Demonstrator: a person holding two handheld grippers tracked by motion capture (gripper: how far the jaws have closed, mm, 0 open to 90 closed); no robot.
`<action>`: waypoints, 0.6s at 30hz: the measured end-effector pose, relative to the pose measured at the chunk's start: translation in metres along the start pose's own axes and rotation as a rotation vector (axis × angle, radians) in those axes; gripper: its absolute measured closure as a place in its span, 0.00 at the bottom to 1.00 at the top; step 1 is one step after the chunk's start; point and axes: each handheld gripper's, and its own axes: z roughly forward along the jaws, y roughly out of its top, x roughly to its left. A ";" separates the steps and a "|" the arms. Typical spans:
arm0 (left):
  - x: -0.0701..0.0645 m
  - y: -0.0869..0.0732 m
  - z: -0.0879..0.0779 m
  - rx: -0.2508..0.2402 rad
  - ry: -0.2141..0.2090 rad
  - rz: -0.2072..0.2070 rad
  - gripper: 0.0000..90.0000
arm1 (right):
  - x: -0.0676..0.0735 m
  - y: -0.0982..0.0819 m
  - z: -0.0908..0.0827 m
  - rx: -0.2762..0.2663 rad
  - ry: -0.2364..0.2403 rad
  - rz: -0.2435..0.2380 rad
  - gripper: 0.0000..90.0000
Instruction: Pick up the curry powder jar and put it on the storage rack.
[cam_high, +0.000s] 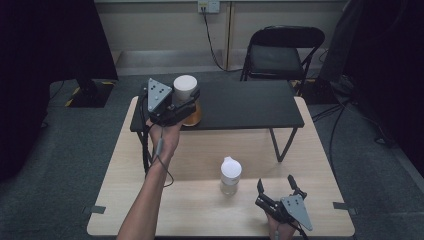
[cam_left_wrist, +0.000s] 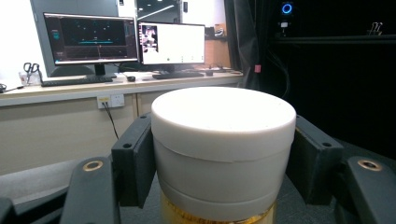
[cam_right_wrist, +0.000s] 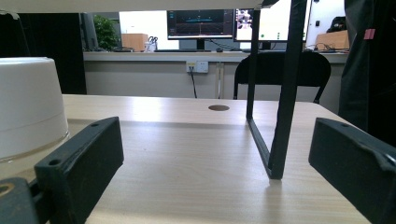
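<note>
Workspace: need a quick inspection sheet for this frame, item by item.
Surface: light wooden table with a black riser shelf at its far side.
Job's things: white-lidded amber jar at the shelf's left end; white-capped clear bottle upright on the table.
Clutter: nothing seen.
Grippers: left gripper shut on the jar's lid; right gripper open, low on the table, right of the bottle.
Cables: left gripper's cable trails along the forearm.
Surroundings: black chair, wall socket, monitors.

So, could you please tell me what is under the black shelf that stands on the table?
Under the black shelf lies bare tabletop, crossed by the shelf's leg frame. The strip beneath its far edge is covered by the shelf itself. The clear bottle stands in front, not under it.
</note>
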 end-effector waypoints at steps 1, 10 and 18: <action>0.000 -0.002 0.001 -0.006 0.001 -0.002 0.37 | 0.000 0.000 0.000 0.000 0.000 0.000 0.02; 0.003 -0.005 0.004 -0.018 -0.006 -0.007 0.37 | 0.000 0.000 0.000 0.000 0.000 0.000 0.02; 0.007 -0.007 0.004 -0.022 -0.021 -0.011 0.37 | 0.000 0.000 0.000 0.000 -0.002 0.001 0.02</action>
